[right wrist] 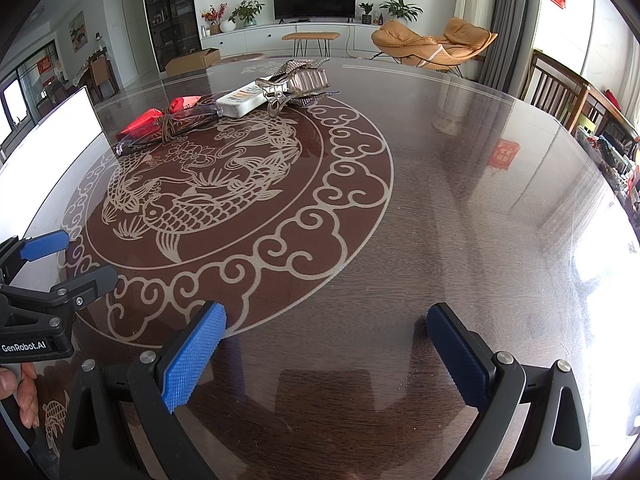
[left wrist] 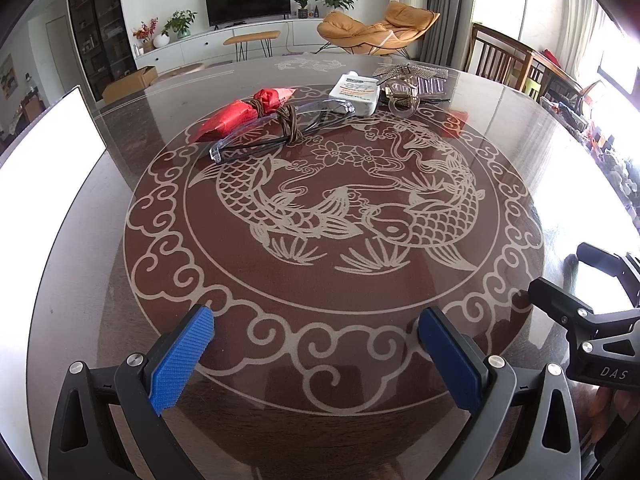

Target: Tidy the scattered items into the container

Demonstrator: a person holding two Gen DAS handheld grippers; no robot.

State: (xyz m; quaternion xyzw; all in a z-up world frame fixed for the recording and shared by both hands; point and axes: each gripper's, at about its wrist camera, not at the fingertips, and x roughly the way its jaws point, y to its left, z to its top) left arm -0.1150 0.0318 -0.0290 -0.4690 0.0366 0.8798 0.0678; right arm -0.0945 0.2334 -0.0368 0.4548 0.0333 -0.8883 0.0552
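Note:
A red packet (left wrist: pixel 240 116) (right wrist: pixel 156 118), a coil of brown cord (left wrist: pixel 288 124) (right wrist: pixel 166 126), clear safety glasses (left wrist: pixel 280 128) (right wrist: pixel 172 128), a white bottle lying flat (left wrist: pixel 356 94) (right wrist: pixel 244 100), a clear hair clip (left wrist: pixel 402 98) (right wrist: pixel 276 96) and a silver mesh pouch (left wrist: pixel 416 76) (right wrist: pixel 306 76) lie at the far side of the round table. A white container (left wrist: pixel 48 176) (right wrist: pixel 48 140) stands at the left. My left gripper (left wrist: pixel 316 344) (right wrist: pixel 68 256) is open and empty over the near table. My right gripper (right wrist: pixel 326 340) (left wrist: pixel 560 276) is open and empty beside it on the right.
The dark glass-topped table (left wrist: pixel 320 280) (right wrist: pixel 440 220) carries a koi pattern. Wooden chairs (left wrist: pixel 504 60) (right wrist: pixel 560 88) stand at the right rim, with clutter behind them. A living room with a TV lies beyond.

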